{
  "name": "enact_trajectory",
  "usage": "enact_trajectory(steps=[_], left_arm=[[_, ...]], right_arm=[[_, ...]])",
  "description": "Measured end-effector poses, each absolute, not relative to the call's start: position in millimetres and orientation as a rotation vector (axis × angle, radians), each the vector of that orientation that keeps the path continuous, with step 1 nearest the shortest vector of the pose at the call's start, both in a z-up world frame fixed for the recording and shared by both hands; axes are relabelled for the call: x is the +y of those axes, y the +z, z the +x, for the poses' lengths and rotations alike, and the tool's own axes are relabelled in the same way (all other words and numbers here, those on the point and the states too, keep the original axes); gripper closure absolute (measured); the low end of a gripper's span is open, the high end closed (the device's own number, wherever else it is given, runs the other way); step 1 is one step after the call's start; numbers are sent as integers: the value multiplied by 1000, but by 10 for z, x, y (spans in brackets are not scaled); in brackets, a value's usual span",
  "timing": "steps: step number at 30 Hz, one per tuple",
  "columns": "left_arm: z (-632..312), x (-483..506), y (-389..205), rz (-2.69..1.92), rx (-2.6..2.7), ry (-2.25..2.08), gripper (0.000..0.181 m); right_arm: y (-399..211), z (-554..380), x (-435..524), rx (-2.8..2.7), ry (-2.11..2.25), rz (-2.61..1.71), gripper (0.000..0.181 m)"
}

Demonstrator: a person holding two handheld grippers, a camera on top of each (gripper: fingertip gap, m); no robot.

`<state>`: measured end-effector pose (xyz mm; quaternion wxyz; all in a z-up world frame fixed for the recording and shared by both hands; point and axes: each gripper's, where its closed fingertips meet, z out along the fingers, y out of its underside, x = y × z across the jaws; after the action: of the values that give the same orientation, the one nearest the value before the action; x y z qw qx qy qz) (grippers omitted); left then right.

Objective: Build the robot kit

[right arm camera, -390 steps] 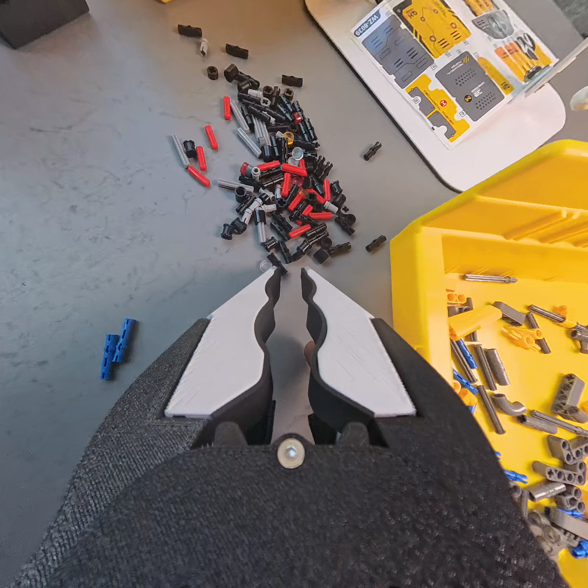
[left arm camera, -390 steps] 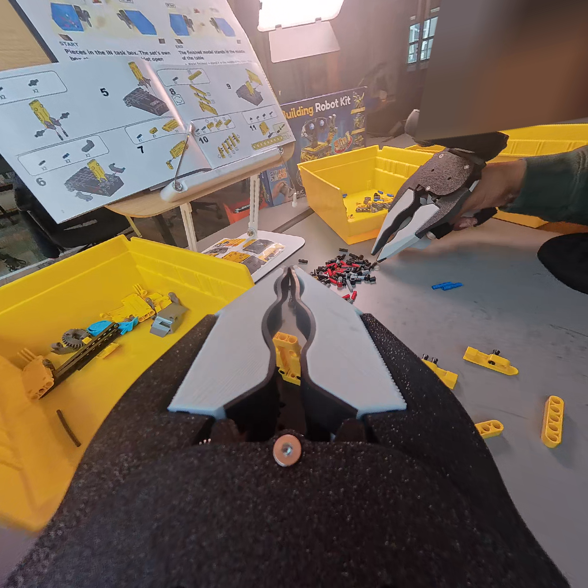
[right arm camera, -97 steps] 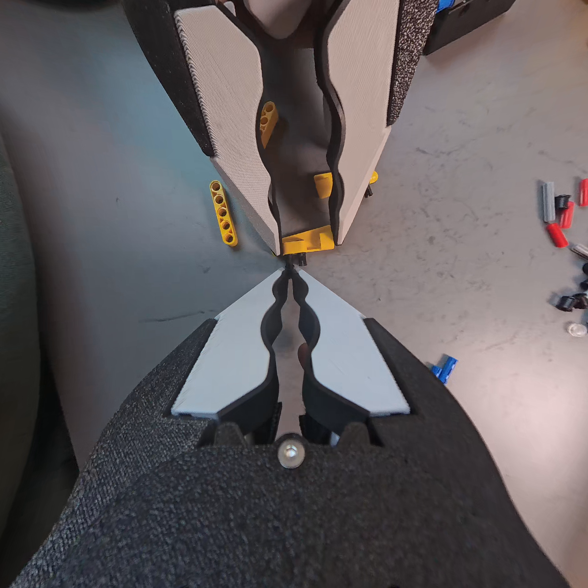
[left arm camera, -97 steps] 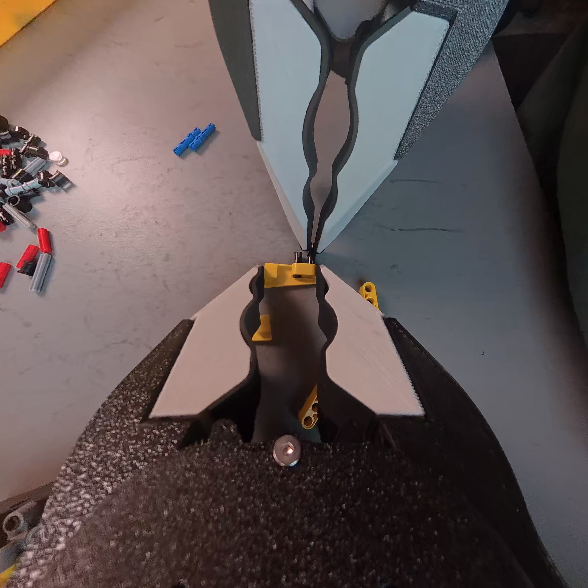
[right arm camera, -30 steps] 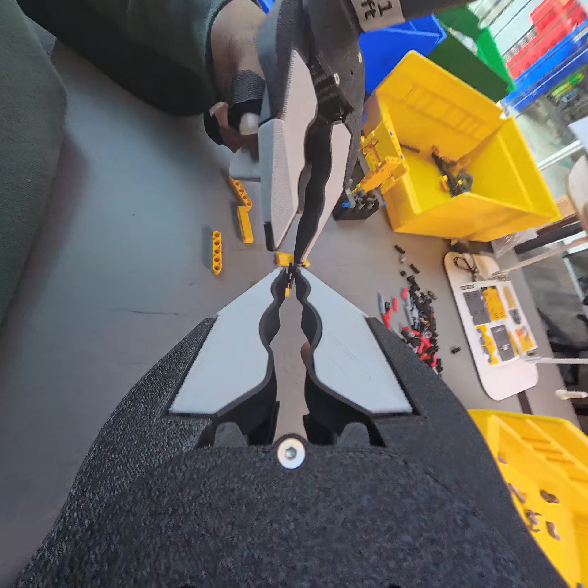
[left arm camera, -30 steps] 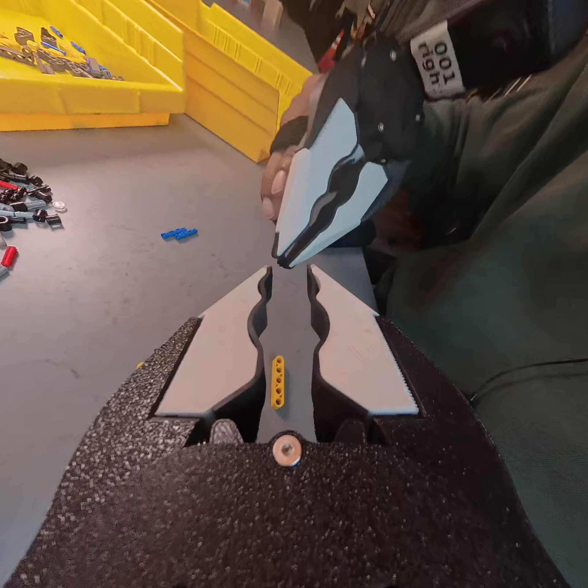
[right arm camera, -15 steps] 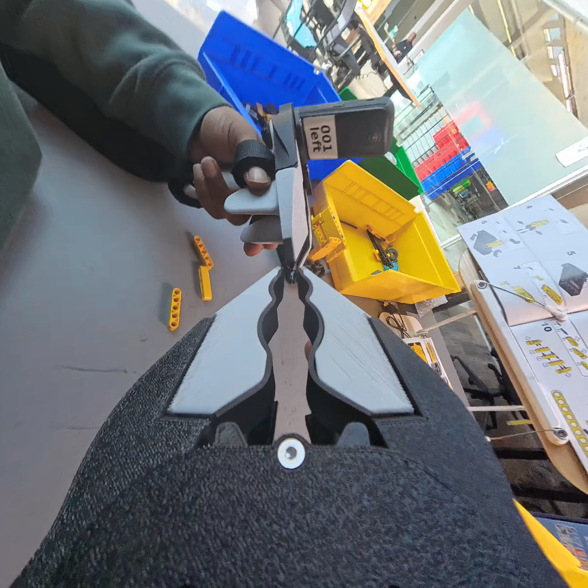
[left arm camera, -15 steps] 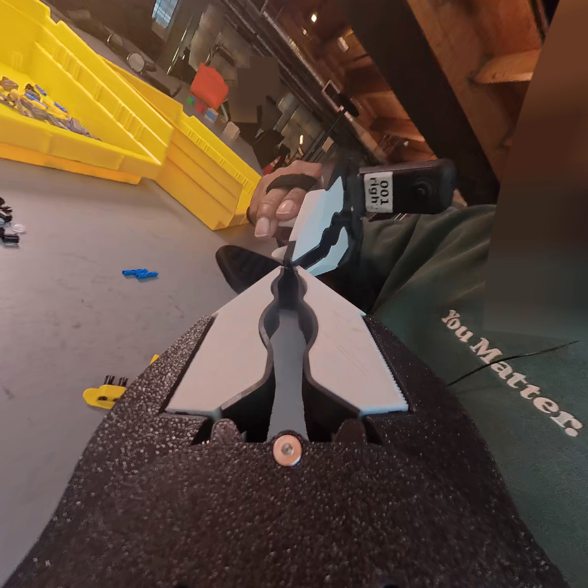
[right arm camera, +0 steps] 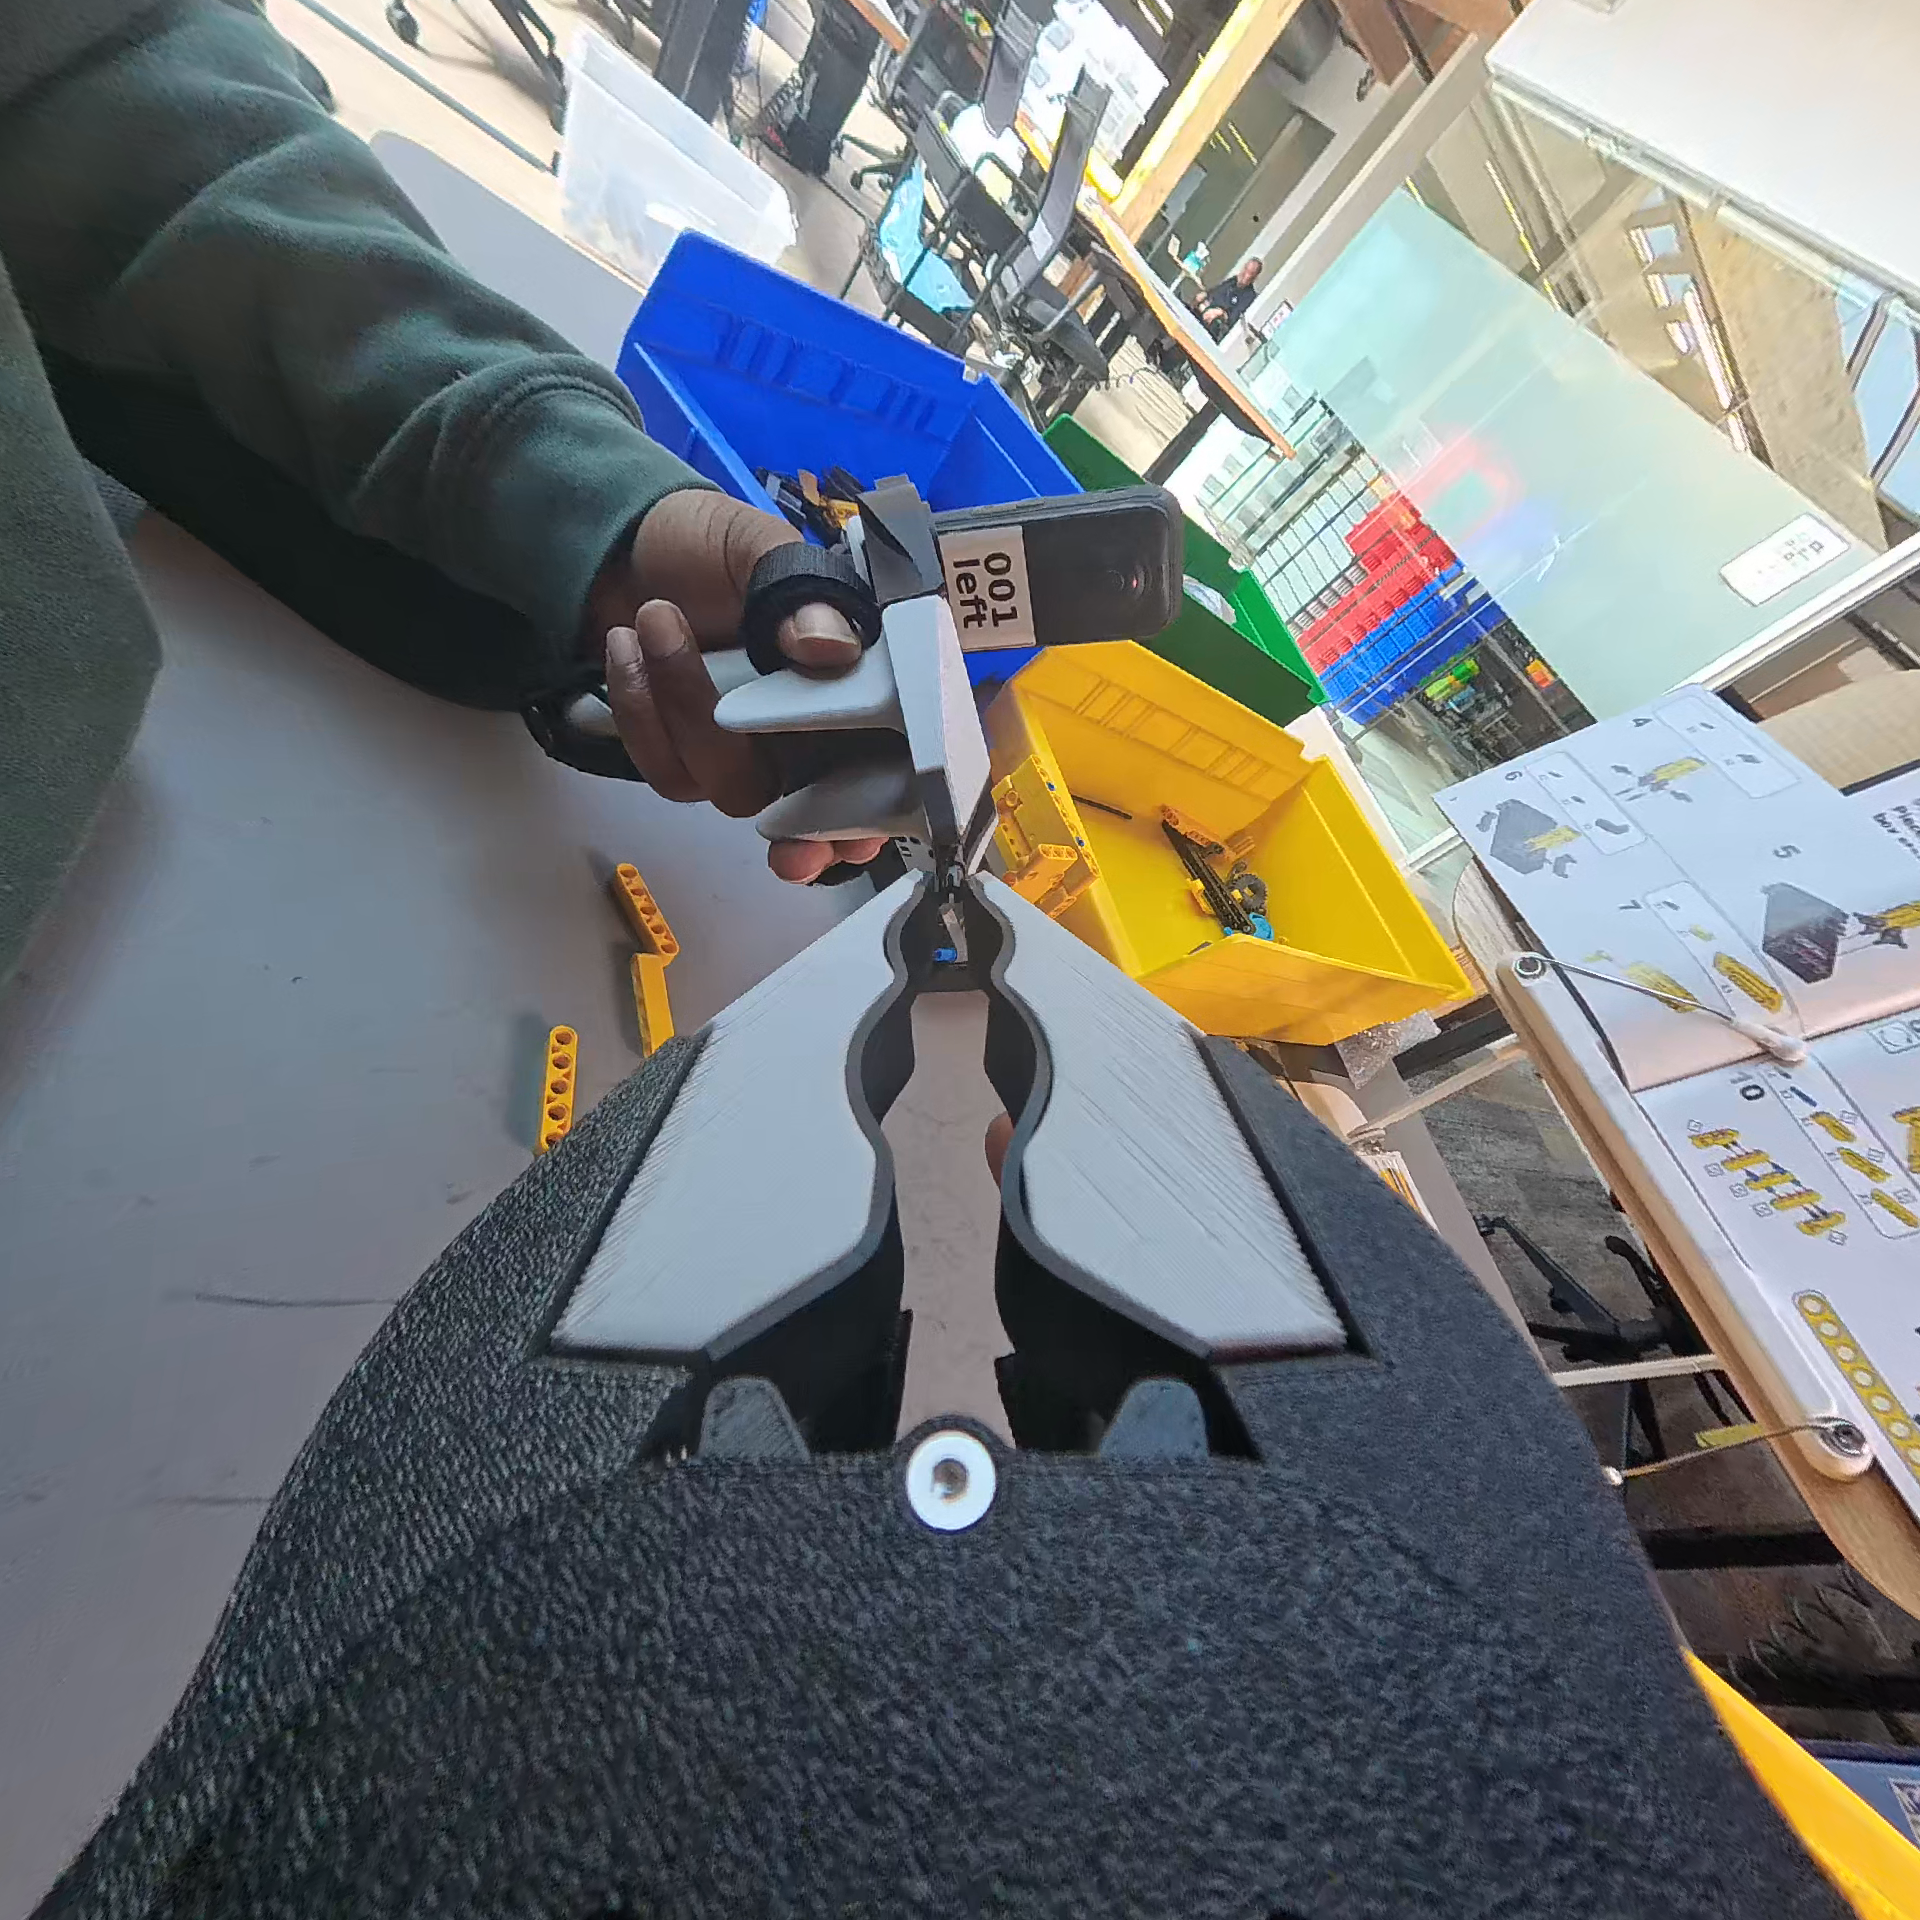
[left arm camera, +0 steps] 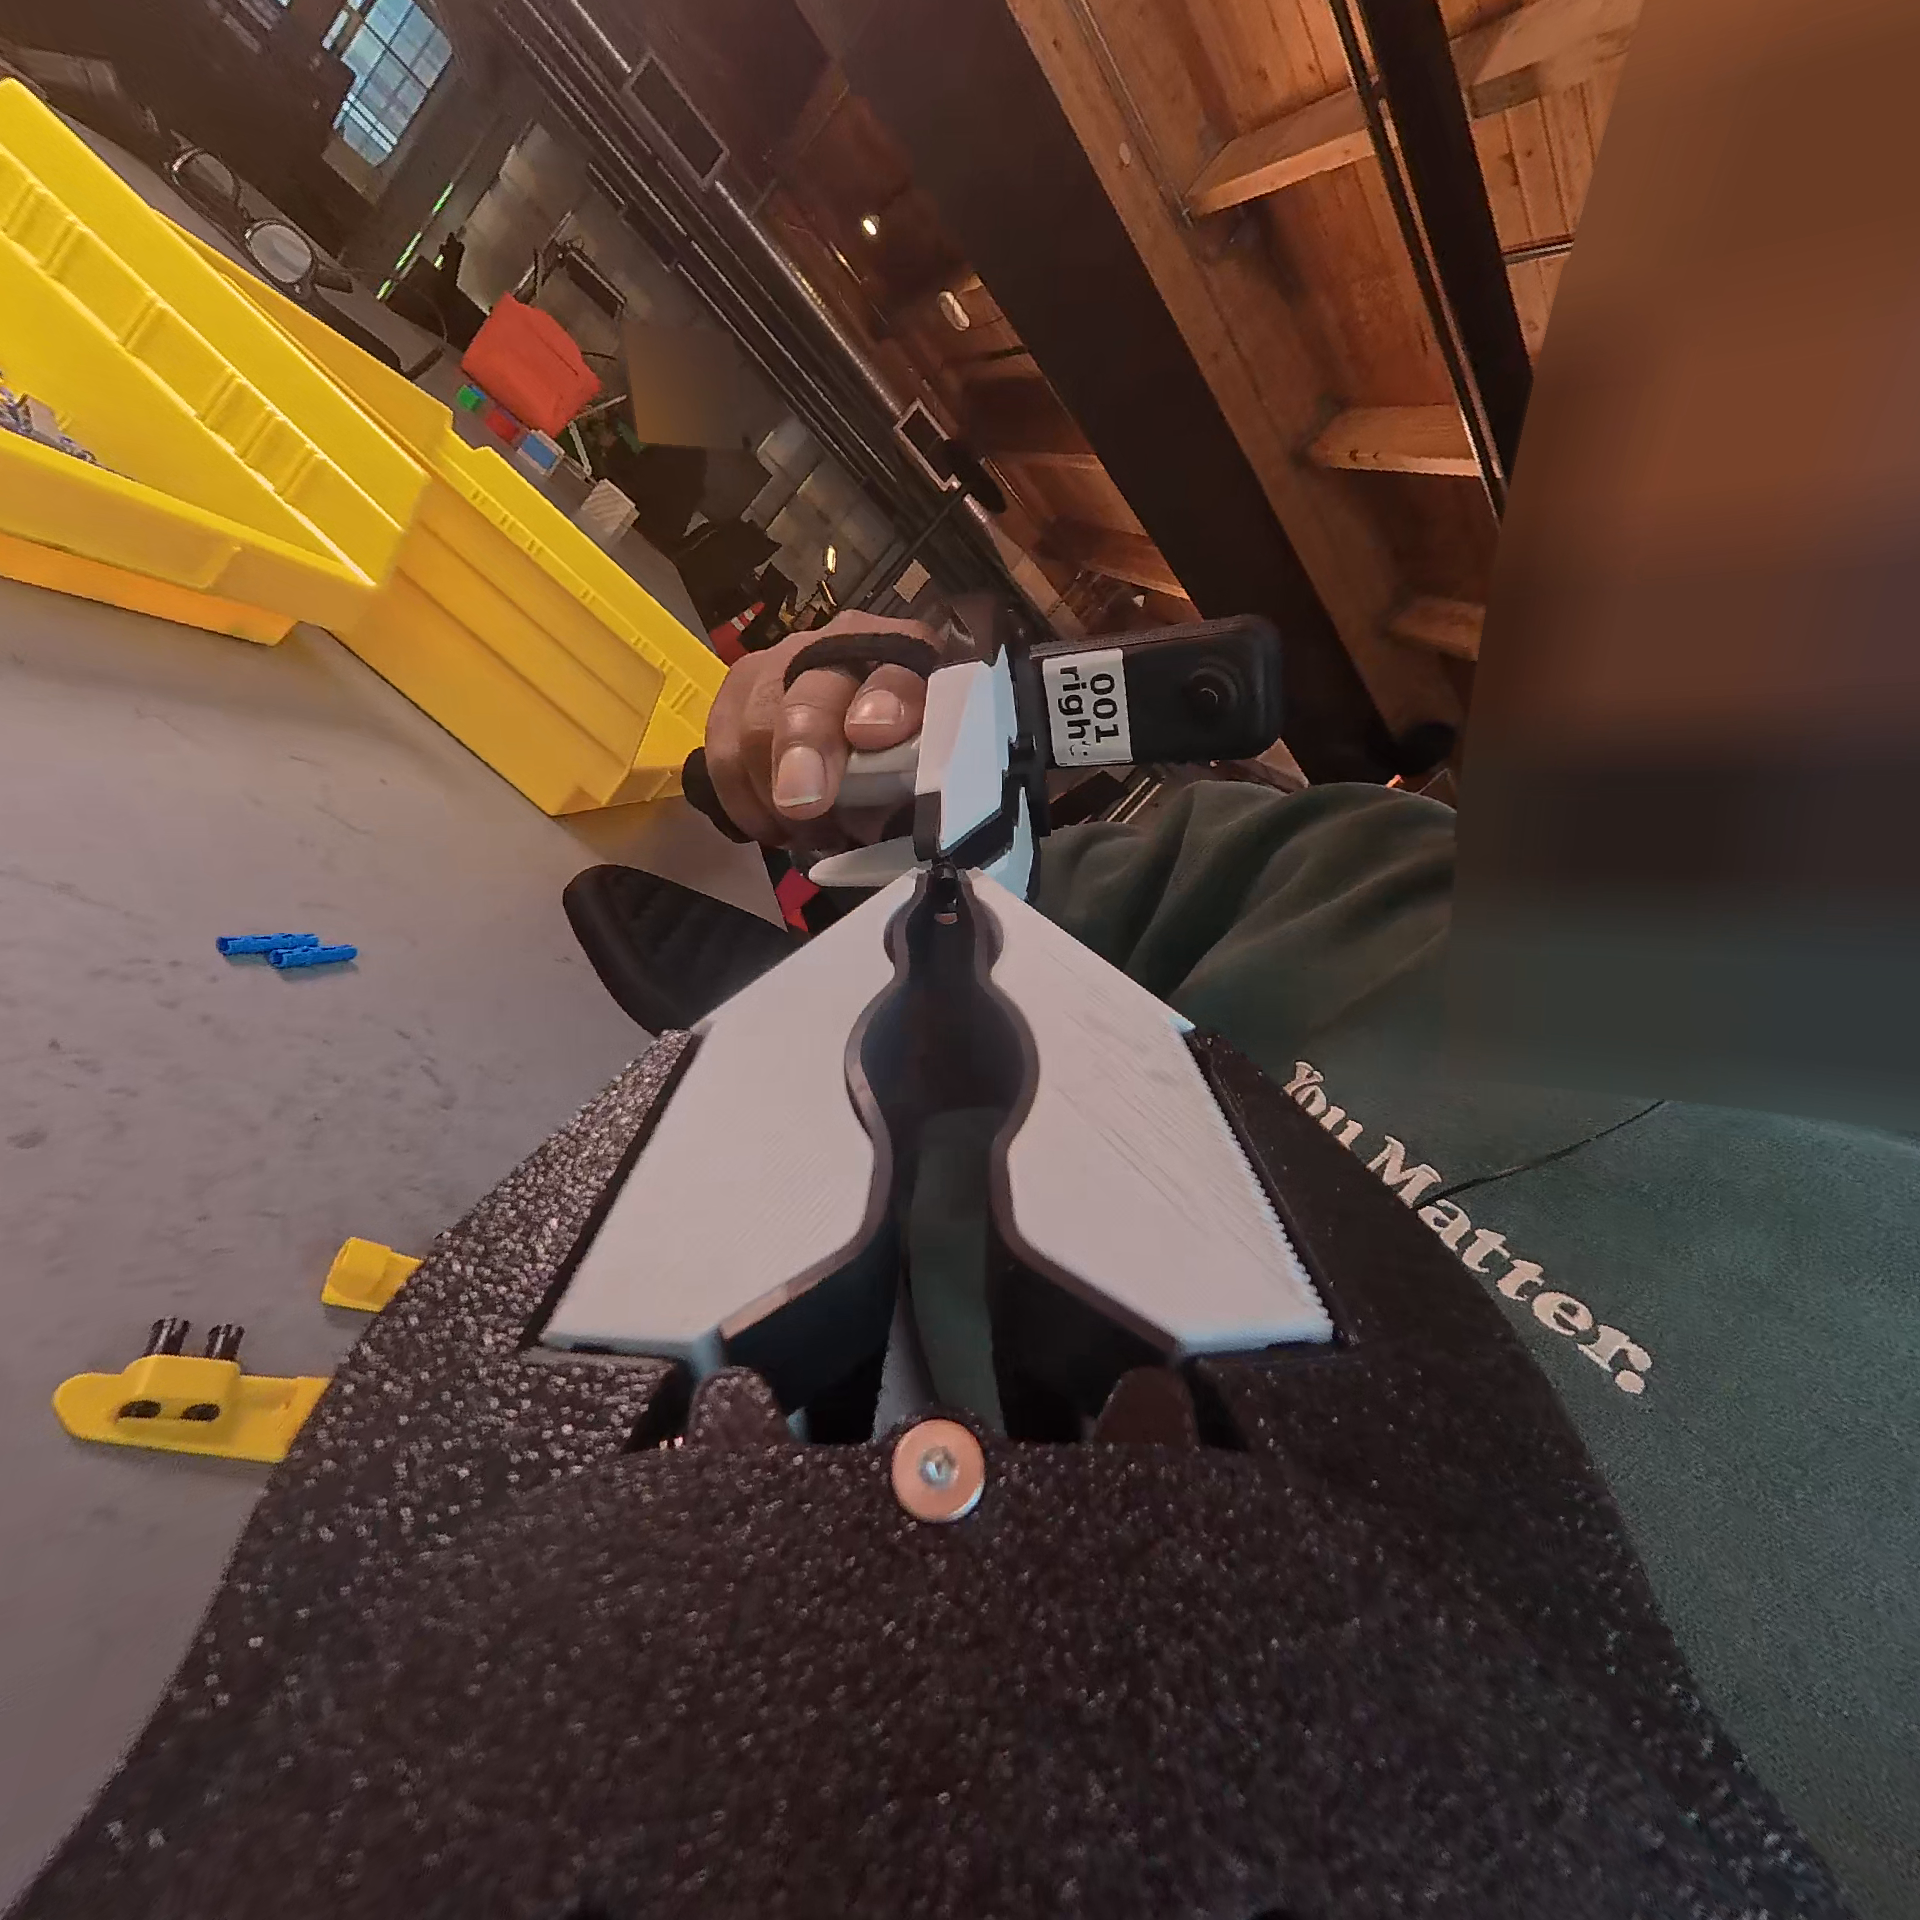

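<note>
Both grippers meet tip to tip above the desk (left arm camera: 208, 1091).

Since half a second ago both have tilted further upward. The left gripper (left arm camera: 943, 902) and right gripper (right arm camera: 948, 896) are clenched, tips touching around a small dark pin (left arm camera: 943, 914), held where the fingers meet; whose grip has it, I cannot tell. A yellow plate (left arm camera: 177, 1403) with black pins lies below left.

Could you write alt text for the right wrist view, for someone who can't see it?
Two hand-held grippers meet tip to tip above a grey table: the right gripper in front, the left gripper opposite, held by a hand in a green sleeve. Both look shut on a small dark part. Yellow beams and a yellow bin lie behind.
</note>
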<state>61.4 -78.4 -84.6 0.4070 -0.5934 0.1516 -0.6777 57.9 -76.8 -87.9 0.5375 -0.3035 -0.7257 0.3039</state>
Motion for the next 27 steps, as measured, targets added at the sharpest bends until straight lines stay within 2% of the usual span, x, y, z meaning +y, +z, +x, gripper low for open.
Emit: enact_trajectory(steps=[8, 16, 21, 27], left_arm=[[648, -732, -957, -1562, 401, -1639, 178], [650, -536, -1944, -2022, 878, -695, 155], [740, -576, -2284, -2137, 1124, -519, 163], [758, -555, -2402, -2173, 1180, -437, 167]], right_arm=[[-968, 600, -726, -1745, 789, -784, 177], [-1303, 868, -113, -1636, 879, -1074, 177], [-1531, 942, 8, -1620, 891, -1135, 177], [-1547, 1009, 47, -1619, 922, -1145, 177]])
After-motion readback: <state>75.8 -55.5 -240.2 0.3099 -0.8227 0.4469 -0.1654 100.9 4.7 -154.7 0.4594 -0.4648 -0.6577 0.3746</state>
